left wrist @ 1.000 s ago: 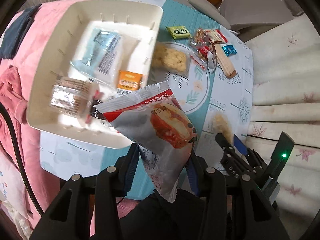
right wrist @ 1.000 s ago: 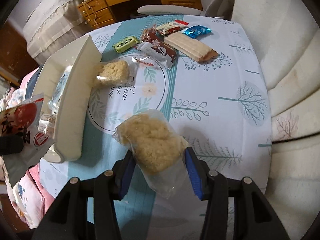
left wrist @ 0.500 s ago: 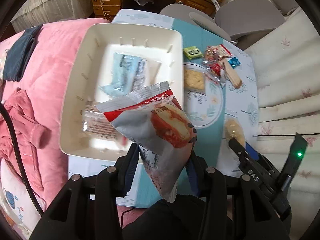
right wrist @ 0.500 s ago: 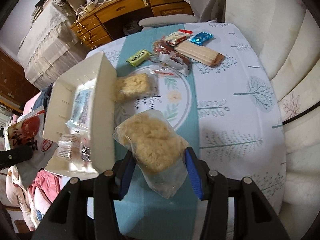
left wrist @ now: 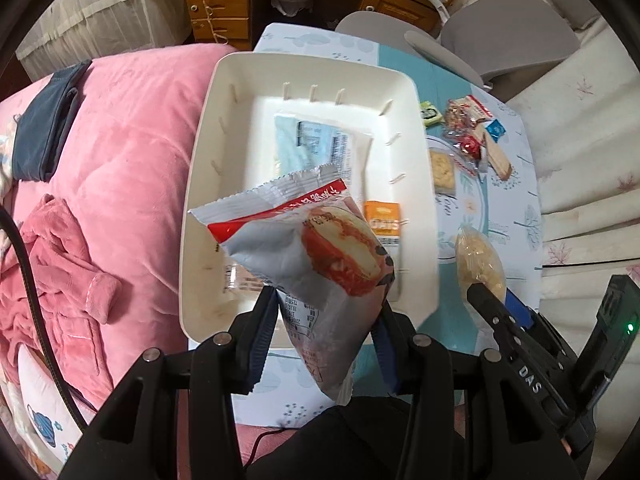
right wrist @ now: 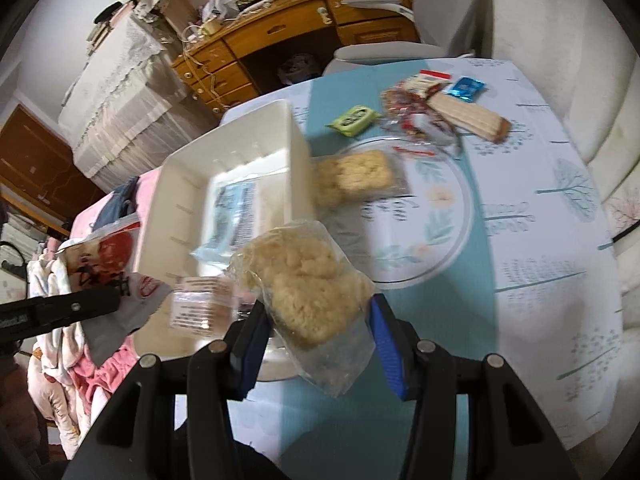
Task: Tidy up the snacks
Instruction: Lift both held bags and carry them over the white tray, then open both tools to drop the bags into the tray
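Observation:
My left gripper (left wrist: 326, 332) is shut on a grey-and-red snack bag (left wrist: 312, 256) and holds it in the air over the near end of the white tray (left wrist: 200, 184). In the tray lie a light blue packet (left wrist: 308, 148), an orange packet (left wrist: 382, 222) and a clear-wrapped snack (right wrist: 200, 304). My right gripper (right wrist: 316, 344) is shut on a clear bag of pale crispy rice cake (right wrist: 304, 284), held above the tray's near right corner (right wrist: 298, 160). That gripper shows at the right of the left wrist view (left wrist: 492, 304).
On the patterned tablecloth (right wrist: 520, 240) lie another rice cake pack (right wrist: 356, 178), a green packet (right wrist: 352, 120), a wafer bar (right wrist: 468, 114), a blue packet (right wrist: 464, 88) and red-wrapped snacks (right wrist: 416, 116). Pink bedding (left wrist: 112, 168) lies left of the tray; a wooden desk (right wrist: 296, 36) stands behind.
Both grippers have carried their bags leftward, the right also rising. The red bag now hangs over the tray's inside, and the rice cake bag has reached the tray's near corner.

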`<action>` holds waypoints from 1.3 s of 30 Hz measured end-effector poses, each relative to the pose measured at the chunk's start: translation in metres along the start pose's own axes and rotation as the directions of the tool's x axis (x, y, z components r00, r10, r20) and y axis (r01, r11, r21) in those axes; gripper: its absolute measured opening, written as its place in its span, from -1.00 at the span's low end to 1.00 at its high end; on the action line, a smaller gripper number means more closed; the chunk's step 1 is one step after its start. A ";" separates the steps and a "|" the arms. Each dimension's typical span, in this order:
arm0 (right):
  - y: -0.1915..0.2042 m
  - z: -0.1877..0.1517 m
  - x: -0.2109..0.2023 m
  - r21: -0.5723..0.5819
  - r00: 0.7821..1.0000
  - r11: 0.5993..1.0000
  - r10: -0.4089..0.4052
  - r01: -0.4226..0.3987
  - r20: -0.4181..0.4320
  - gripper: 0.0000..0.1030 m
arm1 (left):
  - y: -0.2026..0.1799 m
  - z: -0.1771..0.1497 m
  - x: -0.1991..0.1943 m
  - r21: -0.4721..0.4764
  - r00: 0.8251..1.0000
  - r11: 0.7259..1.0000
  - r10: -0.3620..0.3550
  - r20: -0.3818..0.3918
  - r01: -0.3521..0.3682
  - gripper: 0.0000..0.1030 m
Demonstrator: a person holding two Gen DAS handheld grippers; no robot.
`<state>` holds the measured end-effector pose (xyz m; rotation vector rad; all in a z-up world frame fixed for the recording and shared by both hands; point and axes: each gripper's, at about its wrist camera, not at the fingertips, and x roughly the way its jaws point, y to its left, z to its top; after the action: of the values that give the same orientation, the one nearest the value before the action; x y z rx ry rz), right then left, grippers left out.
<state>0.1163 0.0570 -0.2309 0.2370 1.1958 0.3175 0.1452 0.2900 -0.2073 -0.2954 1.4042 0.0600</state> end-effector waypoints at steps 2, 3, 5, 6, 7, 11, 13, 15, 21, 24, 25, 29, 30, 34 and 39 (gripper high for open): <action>0.010 -0.003 0.004 -0.010 1.000 1.000 0.020 -0.020 -0.001 -0.03 | 0.009 0.001 0.003 -0.004 1.000 1.000 0.002 -0.003 -0.002 -0.14; 0.015 -0.004 0.005 -0.017 1.000 0.999 0.028 -0.028 -0.002 -0.03 | 0.012 0.001 0.005 -0.005 1.000 1.000 0.006 -0.003 -0.006 -0.14; 0.025 -0.007 0.008 -0.032 0.999 0.999 0.042 -0.042 -0.005 -0.03 | 0.020 0.001 0.007 -0.006 1.000 1.000 0.011 0.004 -0.011 -0.14; 0.031 -0.008 0.009 -0.043 0.999 0.998 0.048 -0.049 -0.006 -0.03 | 0.023 0.001 0.008 -0.005 1.000 1.000 0.013 0.009 -0.013 -0.14; 0.035 -0.009 0.011 -0.052 0.999 0.997 0.053 -0.053 -0.005 -0.03 | 0.026 0.001 0.008 -0.004 1.000 1.000 0.015 0.016 -0.015 -0.14; 0.051 -0.014 0.014 -0.088 0.997 0.993 0.081 -0.081 -0.002 -0.03 | 0.036 -0.002 0.011 0.006 0.999 1.000 0.009 0.036 -0.009 -0.14; 0.058 -0.017 0.016 -0.105 0.995 0.990 0.096 -0.096 -0.003 -0.03 | 0.037 -0.003 0.012 0.012 0.999 1.000 0.000 0.043 -0.001 -0.14; 0.064 -0.019 0.018 -0.119 0.994 0.987 0.109 -0.109 -0.005 -0.03 | 0.039 -0.005 0.014 0.021 0.998 1.000 0.007 0.055 -0.009 -0.14; 0.068 -0.023 0.013 -0.137 0.993 0.984 0.121 -0.117 0.019 0.12 | 0.037 -0.007 0.011 0.013 0.994 1.000 0.010 0.111 -0.012 0.43; 0.061 -0.023 0.005 -0.122 0.992 0.987 0.115 -0.108 0.051 0.26 | 0.032 -0.007 0.010 0.018 0.992 1.000 0.003 0.130 -0.006 0.55; 0.058 -0.023 0.003 -0.113 0.992 0.988 0.113 -0.106 0.057 0.26 | 0.030 -0.007 0.010 0.019 0.992 1.000 -0.002 0.130 -0.001 0.56; 0.044 -0.025 -0.001 -0.074 0.993 0.993 0.093 -0.088 0.067 0.26 | 0.021 -0.009 0.014 0.028 0.992 0.999 -0.026 0.120 0.023 0.57; 0.041 -0.025 -0.001 -0.067 0.994 0.994 0.091 -0.087 0.067 0.26 | 0.018 -0.010 0.014 0.031 0.992 0.999 -0.031 0.119 0.027 0.57; 0.026 -0.028 -0.005 -0.038 0.995 0.997 0.076 -0.073 0.066 0.26 | 0.003 -0.011 0.016 0.049 0.992 0.998 -0.042 0.121 0.037 0.58; 0.006 -0.030 -0.012 -0.009 0.997 0.998 0.056 -0.056 0.057 0.26 | -0.019 -0.012 0.020 0.069 0.992 0.996 -0.063 0.111 0.056 0.59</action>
<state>0.0836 0.0584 -0.2292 0.2716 1.1325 0.3619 0.1408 0.2664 -0.2249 -0.2754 1.2813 -0.0181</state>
